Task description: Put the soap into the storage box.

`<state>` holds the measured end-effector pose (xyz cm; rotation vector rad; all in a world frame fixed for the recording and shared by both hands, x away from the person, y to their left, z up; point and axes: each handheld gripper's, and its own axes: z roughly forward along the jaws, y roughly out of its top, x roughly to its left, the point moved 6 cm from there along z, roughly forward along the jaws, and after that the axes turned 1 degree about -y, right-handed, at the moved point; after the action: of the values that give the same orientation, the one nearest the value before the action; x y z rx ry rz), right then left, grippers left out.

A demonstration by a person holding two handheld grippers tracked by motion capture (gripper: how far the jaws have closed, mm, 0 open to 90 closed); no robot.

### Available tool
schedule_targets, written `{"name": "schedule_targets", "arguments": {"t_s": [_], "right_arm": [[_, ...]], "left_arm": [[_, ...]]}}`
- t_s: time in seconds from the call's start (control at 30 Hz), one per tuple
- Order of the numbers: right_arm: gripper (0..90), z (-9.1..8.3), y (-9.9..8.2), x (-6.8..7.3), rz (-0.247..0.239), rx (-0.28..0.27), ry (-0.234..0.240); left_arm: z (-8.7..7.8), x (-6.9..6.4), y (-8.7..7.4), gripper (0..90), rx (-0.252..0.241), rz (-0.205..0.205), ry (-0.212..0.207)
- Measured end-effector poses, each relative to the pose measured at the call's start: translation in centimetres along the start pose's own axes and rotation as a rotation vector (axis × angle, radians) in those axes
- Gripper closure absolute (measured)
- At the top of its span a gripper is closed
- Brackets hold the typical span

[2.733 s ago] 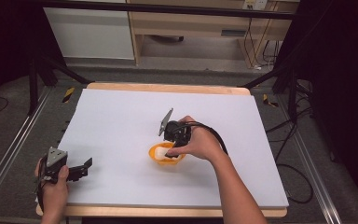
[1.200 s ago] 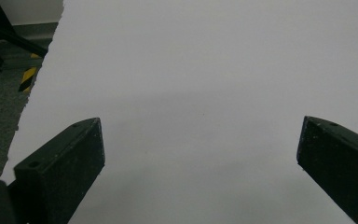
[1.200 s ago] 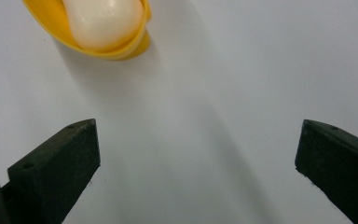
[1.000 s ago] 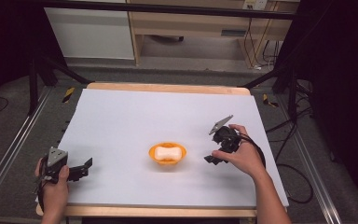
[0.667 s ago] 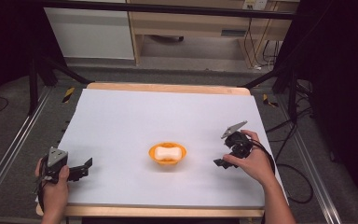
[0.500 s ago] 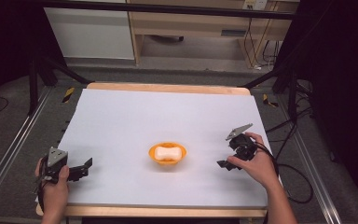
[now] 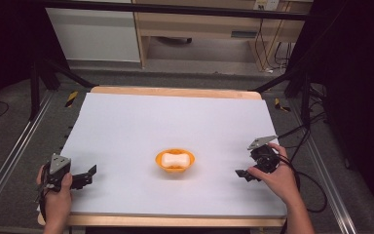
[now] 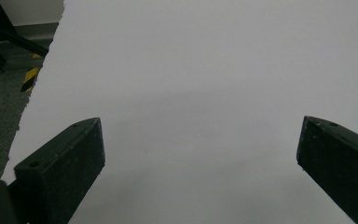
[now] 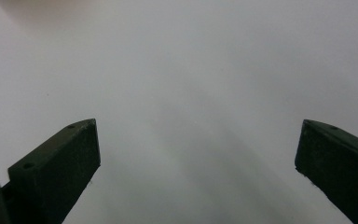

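White block lay in orange bowl; placing looked done. My right gripper and left gripper rested apart, jaws spread, empty.

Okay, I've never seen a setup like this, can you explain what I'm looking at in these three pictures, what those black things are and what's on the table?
A person sits at a white table, holding a two-jaw tool in each hand. The high view looks down from above: left gripper near the table's front left corner, right gripper near the front right. Between them stands an orange bowl with a white piece in it. The other two pictures come from cameras riding on the tools; the black wedges are their jaws, wide apart over bare tabletop. Neither tool holds anything.
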<state>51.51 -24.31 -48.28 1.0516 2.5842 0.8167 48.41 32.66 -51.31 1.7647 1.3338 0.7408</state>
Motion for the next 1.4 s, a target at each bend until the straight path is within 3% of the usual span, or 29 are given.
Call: {"name": "schedule_targets", "arguments": {"t_s": [0.3, 0.9, 1.23, 1.33, 1.4], "right_arm": [[0.5, -0.3, -1.8, -0.6, 0.036, -0.023, -0.02], [0.5, -2.2, -5.9, -2.1, 0.128, -0.119, -0.046], [0.6, -3.2, -8.2, -2.7, 0.19, -0.238, -0.038], [0.5, -3.7, -9.0, -2.9, 0.239, -0.265, -0.027], [0.6, -3.8, -9.6, -3.0, 0.246, -0.272, -0.039]], "left_arm": [[0.0, 0.0, 0.0, 0.4, -0.001, 0.0, 0.001], [0.0, 0.0, 0.0, 0.4, -0.004, 0.002, 0.006], [0.0, 0.0, 0.0, 0.4, -0.001, 0.005, 0.006], [0.0, 0.0, 0.0, 0.4, -0.004, 0.001, 0.007], [0.0, -0.1, 0.0, 0.4, -0.004, 0.0, 0.007]]}}
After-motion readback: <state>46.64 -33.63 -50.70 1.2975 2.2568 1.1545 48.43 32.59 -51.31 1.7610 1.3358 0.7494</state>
